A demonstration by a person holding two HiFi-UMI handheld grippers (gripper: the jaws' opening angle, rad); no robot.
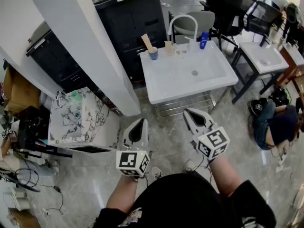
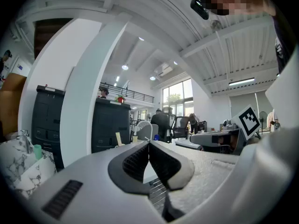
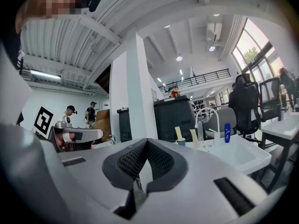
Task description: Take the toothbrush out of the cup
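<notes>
Holding both grippers low before the body, the person stands short of the washbasin's [image 1: 190, 91] near edge, over the grey floor [image 1: 171, 132].

- Left gripper [image 1: 140, 121]: level, tips aimed ahead toward the near left corner of the washbasin. Forearm [image 1: 124, 194] bare, reaching straight forward. Marker cube [image 1: 133, 162] at its rear. In the left gripper view the jaws are pressed together, nothing between them [image 2: 149, 143].
- Right gripper [image 1: 186, 111]: level, angled slightly inward, tips just short of the near edge. Its marker cube [image 1: 213, 143] sits above the right forearm [image 1: 227, 172]. Jaws clenched tip to tip and empty in the right gripper view [image 3: 147, 142].
- The two grippers are side by side, apart, not touching anything.

Task things: blue cup [image 1: 153, 54] at the far left corner of the washbasin, upright. Toothbrush [image 1: 147, 42] stands in it, pale handle leaning left. Both well apart from the grippers. Right gripper view shows the same cup [image 3: 181, 142] with the toothbrush [image 3: 178, 133] in it.

Also on the far edge: beige cup [image 1: 168, 47], white faucet [image 1: 183, 18], blue bottle [image 1: 204, 40].
</notes>
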